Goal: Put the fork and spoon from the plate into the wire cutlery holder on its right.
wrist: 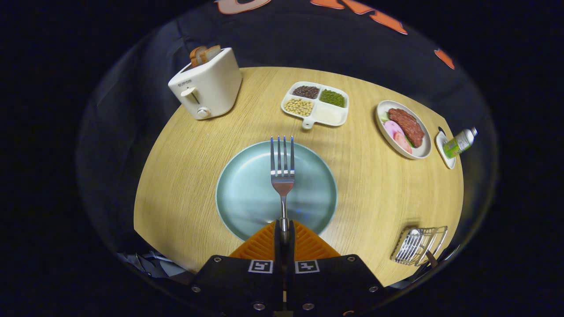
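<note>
The gripper point(284, 231) is pinching the fork point(282, 176) by its handle, both fingers pressing together on it, so the fork is sticking straight ahead of the fingertips with the tines pointing away toward the far side of the table point(185, 176). The fork is hanging over the plate point(246, 198); whether it is touching the plate surface cannot be told. The plate is sitting near the table's close edge, just ahead of the fingers, its near rim hiding behind them. No spoon is lying on the visible part of the plate. The holder point(418, 245) is standing well to the right of the plate, right at the table's near-right edge, with bare wood lying between plate and holder. Something metallic seems to be resting inside the holder, too blurred to name. Beyond the fork tines a divided tray point(326, 115) of beans is sitting, apart from the plate rim. A toaster point(207, 86) with bread in it is standing at the far left edge. A food dish point(403, 128) is sitting far right, and a bottle point(460, 141) is lying on a small dish point(444, 152) at the right edge beside it. Left of the plate the wood is running open to the table edge.
</note>
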Tool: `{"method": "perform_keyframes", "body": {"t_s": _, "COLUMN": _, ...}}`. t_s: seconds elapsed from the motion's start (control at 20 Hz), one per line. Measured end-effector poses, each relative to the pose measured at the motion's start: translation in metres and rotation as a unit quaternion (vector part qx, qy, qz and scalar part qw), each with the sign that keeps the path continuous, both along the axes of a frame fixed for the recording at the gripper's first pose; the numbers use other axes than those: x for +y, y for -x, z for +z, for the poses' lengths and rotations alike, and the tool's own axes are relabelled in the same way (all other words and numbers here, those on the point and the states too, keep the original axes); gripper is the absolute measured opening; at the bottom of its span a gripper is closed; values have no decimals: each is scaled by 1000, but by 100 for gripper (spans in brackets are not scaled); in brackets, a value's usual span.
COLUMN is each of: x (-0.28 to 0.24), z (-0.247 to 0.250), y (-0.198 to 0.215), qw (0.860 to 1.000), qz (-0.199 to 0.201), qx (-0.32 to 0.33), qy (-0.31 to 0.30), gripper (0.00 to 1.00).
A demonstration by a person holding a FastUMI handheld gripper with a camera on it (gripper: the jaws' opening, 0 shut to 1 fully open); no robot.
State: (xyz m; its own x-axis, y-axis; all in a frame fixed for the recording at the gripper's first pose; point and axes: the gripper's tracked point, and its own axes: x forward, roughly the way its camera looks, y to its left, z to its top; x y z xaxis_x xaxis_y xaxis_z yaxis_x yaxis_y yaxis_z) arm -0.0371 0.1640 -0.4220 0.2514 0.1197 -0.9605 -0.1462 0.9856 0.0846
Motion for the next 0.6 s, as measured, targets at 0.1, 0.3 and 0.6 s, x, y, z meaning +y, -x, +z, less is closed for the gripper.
{"method": "perform_keyframes", "body": {"t_s": 0.1, "x": -34, "z": 15, "y": 14, "qw": 999, "qz": -36, "qx": -7, "qy": 16, "gripper": 4}}
{"method": "perform_keyframes", "body": {"t_s": 0.3, "x": -118, "z": 29, "y": 45, "qw": 993, "qz": -105, "qx": -3, "qy": 56, "gripper": 4}}
{"method": "perform_keyframes", "body": {"t_s": 0.6, "x": -224, "z": 23, "y": 85, "qw": 984, "qz": -154, "qx": 26, "qy": 87, "gripper": 4}}
